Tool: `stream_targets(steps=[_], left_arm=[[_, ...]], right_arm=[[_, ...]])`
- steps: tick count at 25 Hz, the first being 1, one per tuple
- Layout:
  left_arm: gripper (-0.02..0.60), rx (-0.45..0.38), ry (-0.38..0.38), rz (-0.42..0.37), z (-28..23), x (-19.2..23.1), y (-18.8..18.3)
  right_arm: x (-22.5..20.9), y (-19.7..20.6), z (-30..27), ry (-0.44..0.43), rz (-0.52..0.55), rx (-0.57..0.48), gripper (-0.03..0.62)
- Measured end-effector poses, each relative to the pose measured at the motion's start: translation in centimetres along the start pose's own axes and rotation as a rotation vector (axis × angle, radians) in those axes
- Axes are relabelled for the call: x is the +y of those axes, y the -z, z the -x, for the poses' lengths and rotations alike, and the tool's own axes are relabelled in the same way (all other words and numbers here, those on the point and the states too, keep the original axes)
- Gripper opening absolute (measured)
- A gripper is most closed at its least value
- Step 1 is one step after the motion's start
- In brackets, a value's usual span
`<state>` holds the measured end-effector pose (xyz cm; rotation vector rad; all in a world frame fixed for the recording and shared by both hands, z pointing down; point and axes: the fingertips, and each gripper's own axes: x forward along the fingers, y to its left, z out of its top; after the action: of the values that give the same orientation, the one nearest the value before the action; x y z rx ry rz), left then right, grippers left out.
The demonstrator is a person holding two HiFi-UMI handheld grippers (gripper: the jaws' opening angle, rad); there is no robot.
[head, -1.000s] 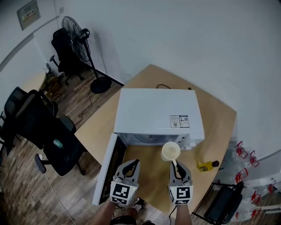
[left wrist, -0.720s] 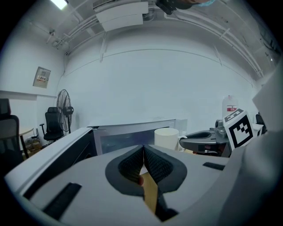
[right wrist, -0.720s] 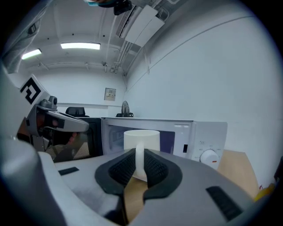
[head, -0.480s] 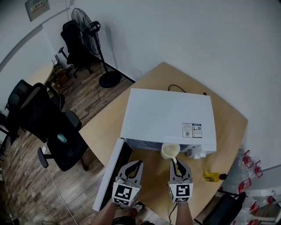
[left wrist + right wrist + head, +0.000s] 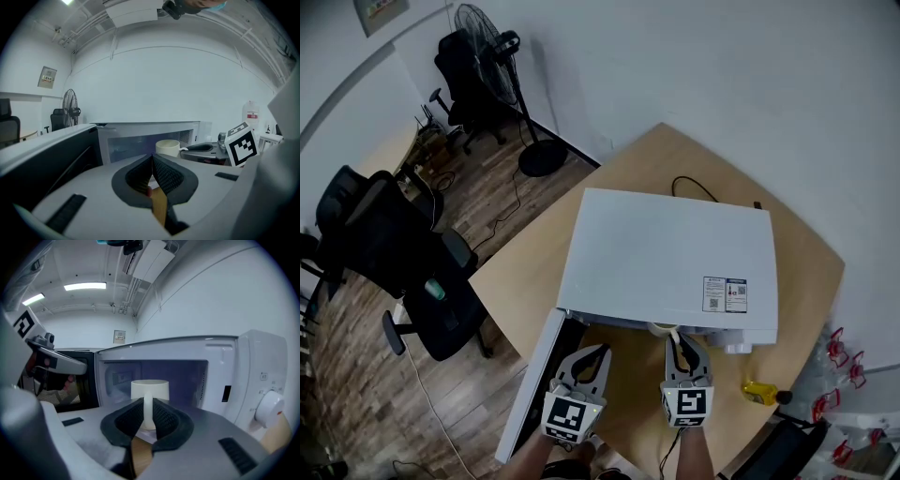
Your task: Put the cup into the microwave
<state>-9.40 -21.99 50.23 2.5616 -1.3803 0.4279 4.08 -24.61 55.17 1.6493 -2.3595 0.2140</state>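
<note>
Cup point(image 5: 150, 389): cream mug, upright, at the mouth of the open oven cavity; handle turned back toward the holder; whether the base rests on anything cannot be told.
Right gripper point(image 5: 148, 404): fingers pinching the cup's handle from both sides, pads pressed on it; pointed into the cavity.
Left gripper point(image 5: 153, 161): fingers pressed together at the tips, nothing between them; just beside the right gripper, in front of the open door.
Microwave point(image 5: 666, 253): white, on the table; cavity lit bluish inside; round control knob point(image 5: 269, 405) on the right front panel; printed label point(image 5: 725, 293) on the top near the front edge.
Door point(image 5: 530, 384): dark-windowed, swung wide open to the left.
Table point(image 5: 534, 253): light wood.
Cord point(image 5: 694, 187): black, behind the microwave.
Yellow item point(image 5: 759, 392): small, black-capped, lying right of the microwave.
Surroundings: black office chair point(image 5: 384, 244) and standing fan point(image 5: 487, 42) on the wood floor, well apart from the table.
</note>
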Motion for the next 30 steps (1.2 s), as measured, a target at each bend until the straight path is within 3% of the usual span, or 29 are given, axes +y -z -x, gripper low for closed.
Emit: stream_targets(steps=[30], left_arm=[[0.023,0.031,-0.003,0.03,-1.6,1.0,1.3]], right_arm=[[-1.4,2.3,-5.1,0.07,-0.026,0.018,0.058]])
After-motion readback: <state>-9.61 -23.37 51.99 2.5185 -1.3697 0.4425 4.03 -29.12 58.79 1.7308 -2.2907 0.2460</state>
